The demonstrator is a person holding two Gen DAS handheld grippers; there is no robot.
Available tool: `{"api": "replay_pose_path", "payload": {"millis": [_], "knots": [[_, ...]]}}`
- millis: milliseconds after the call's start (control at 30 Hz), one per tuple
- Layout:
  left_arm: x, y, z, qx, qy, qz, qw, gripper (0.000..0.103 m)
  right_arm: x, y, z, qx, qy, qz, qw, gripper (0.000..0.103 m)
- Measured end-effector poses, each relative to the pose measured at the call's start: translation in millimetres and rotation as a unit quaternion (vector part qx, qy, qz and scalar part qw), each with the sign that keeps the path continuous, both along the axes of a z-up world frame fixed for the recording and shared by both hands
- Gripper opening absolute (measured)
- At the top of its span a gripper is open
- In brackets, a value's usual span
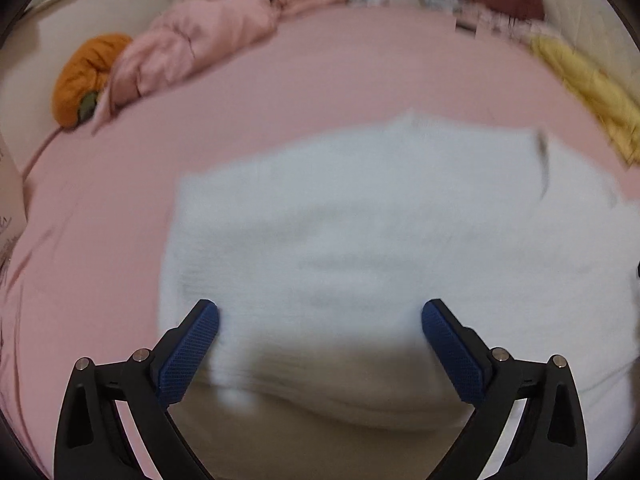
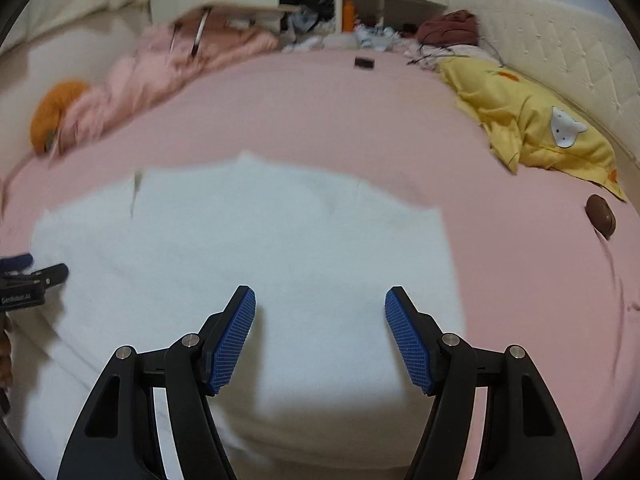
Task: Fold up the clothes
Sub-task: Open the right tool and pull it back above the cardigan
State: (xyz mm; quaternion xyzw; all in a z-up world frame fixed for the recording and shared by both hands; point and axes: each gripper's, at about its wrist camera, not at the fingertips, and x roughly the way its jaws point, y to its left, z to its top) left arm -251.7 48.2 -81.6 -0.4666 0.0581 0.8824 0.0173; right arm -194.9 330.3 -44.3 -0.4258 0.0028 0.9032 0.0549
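A white garment lies spread on a bed covered with a pink sheet. In the left wrist view it fills the centre and reaches toward 3 o'clock; in the right wrist view it fills the centre and runs out toward 9 o'clock. Its far edge is uneven, with a small peak near 12 o'clock of the cloth. The near edge lies in shadow below both cameras.

The left hand-held gripper hangs over the near part of the garment with its jaws spread wide and nothing between the blue pads; whether the tips touch the cloth cannot be told through the blur. The right hand-held gripper is likewise released, jaws apart over the garment's near right part, with only flat cloth showing between the pads. In the right wrist view the tip of the left hand-held gripper shows at 9 o'clock, at the garment's left edge.

Around the bed's far side: a crumpled pink quilt at 11 o'clock, an orange bundle beside it at 10 o'clock, and a yellow pillowcase with a white cat patch at 2 o'clock. A dark red cloth heap sits at 1 o'clock, and a small brown rounded object lies on the sheet at 3 o'clock, well apart from the garment. A small dark object rests on the sheet near 12 o'clock.
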Motion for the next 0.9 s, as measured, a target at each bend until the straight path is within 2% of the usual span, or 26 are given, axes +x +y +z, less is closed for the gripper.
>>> {"api": "replay_pose_path", "payload": {"millis": [100, 200, 233, 300, 333, 367, 433, 467, 567, 600, 733, 833, 900], "knots": [[11, -16, 3, -0.018, 0.001, 0.014, 0.9997, 0.103, 11, 16, -2, -0.005, 0.002, -0.015, 1.000, 0.068], [26, -35, 19, -0.011, 0.019, 0.045, 0.9987, 0.103, 22, 21, 11, 0.042, 0.009, -0.041, 0.998, 0.068], [30, -35, 22, -0.014, 0.023, 0.043, 0.9987, 0.103, 26, 19, 16, 0.050, 0.017, -0.038, 0.998, 0.068], [34, -22, 18, -0.041, 0.023, 0.012, 0.9988, 0.103, 30, 7, 19, 0.021, 0.026, -0.001, 0.999, 0.068], [35, -17, 11, -0.061, 0.016, 0.002, 0.9980, 0.103, 30, 3, 16, 0.011, 0.020, 0.010, 1.000, 0.068], [36, -16, 7, -0.066, 0.011, 0.000, 0.9977, 0.103, 30, 1, 9, 0.011, 0.004, 0.009, 1.000, 0.068], [38, -26, 3, -0.041, 0.002, 0.015, 0.9991, 0.103, 32, 7, -3, 0.002, -0.016, -0.007, 1.000, 0.068], [39, -34, 6, -0.043, -0.002, 0.031, 0.9986, 0.103, 38, 14, -2, -0.006, -0.010, -0.019, 1.000, 0.068], [49, -52, 18, -0.103, -0.003, 0.074, 0.9919, 0.103, 55, 27, 12, 0.035, -0.023, -0.065, 0.997, 0.068], [56, -57, 24, -0.105, -0.002, 0.078, 0.9915, 0.103, 61, 29, 19, 0.031, -0.022, -0.065, 0.997, 0.068], [98, -76, 52, -0.049, -0.035, 0.089, 0.9942, 0.103, 96, 22, 49, 0.009, -0.031, -0.057, 0.998, 0.068], [145, -68, 67, -0.016, -0.076, 0.080, 0.9937, 0.103, 127, 3, 73, -0.020, -0.050, -0.052, 0.997, 0.068], [179, -56, 73, -0.002, -0.087, 0.066, 0.9940, 0.103, 151, -11, 86, -0.029, -0.054, -0.047, 0.997, 0.068]]}}
